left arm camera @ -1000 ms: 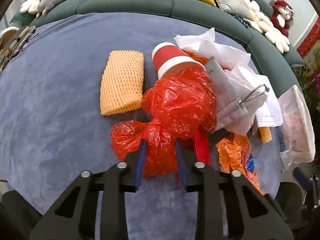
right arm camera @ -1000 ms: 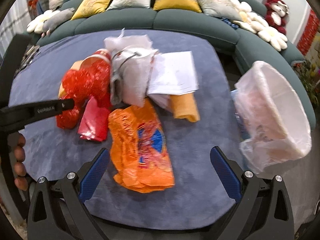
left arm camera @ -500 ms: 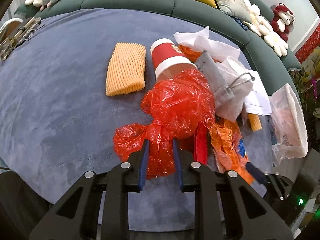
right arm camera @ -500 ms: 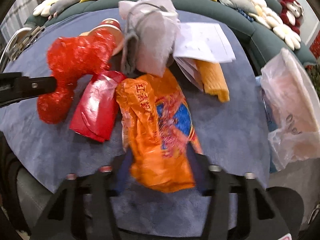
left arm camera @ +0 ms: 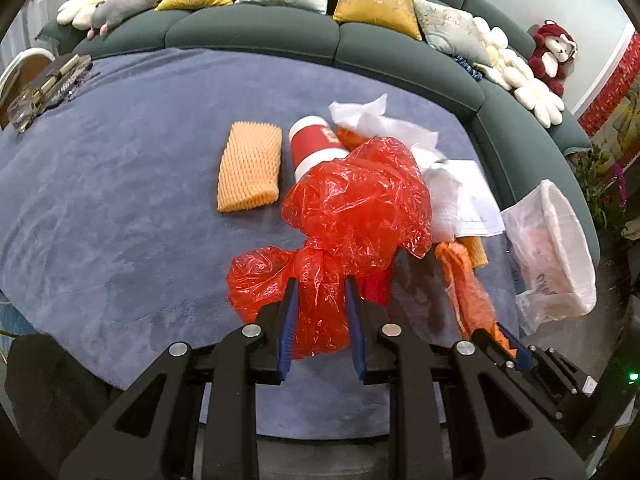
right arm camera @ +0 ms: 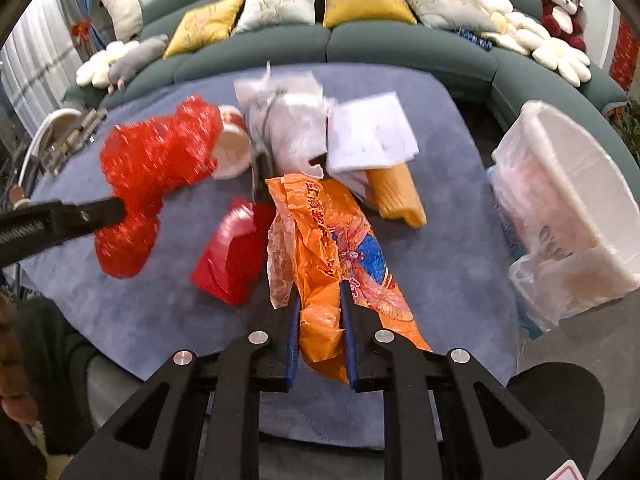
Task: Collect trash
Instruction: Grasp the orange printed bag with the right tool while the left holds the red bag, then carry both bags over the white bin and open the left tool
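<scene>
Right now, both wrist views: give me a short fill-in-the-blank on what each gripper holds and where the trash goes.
1. The left gripper is shut on the crumpled ____ plastic bag.
2. The right gripper has just been closing on the ____ snack wrapper.
3. The red paper cup lies on its ____.
4. The bin is lined with a ____ bag.

Missing words: red; orange; side; white

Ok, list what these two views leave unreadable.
- Red cup, left wrist view: its mouth is hidden behind the red plastic bag.
- Paper sheets, right wrist view: print blurred, too small.
- White bin, right wrist view: its liner hides any contents.
- Orange wrapper: lower end covered by the right claw.
</scene>
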Demonstrator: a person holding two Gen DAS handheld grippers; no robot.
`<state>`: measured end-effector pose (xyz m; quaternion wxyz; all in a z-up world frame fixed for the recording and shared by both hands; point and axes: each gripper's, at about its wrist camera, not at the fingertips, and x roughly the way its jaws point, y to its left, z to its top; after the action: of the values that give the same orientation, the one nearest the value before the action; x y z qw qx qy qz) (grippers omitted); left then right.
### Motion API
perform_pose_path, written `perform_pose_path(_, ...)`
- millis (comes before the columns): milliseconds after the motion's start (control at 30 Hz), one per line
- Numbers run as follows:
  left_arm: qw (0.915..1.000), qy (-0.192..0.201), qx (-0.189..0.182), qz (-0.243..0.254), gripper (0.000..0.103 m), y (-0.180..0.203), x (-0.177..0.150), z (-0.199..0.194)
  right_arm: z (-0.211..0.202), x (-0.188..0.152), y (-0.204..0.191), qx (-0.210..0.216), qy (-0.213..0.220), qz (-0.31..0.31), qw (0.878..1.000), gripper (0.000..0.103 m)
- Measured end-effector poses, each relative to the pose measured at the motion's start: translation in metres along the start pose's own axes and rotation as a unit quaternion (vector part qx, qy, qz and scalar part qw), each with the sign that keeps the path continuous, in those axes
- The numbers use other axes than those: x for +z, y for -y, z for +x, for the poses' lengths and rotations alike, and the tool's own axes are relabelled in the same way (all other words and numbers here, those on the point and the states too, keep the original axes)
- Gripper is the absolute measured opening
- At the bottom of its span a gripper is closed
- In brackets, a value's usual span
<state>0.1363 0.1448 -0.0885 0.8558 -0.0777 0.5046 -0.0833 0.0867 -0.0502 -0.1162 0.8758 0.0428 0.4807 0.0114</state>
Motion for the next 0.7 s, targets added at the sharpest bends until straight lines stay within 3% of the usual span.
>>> perform_pose_path(367,0.9983,0.040,-0.022,0.036,0.022,0.045,-0.003,-0.043,-0.066,0.008,0.011,0.016,0.068,0.021,0.997,0.017)
perform_pose_path(700,0.9922,0.062,-0.043,0.099,0.022,0.119,-0.007,-0.062,-0.116,0.010,0.050,-0.005,0.124,0.055,0.991,0.017)
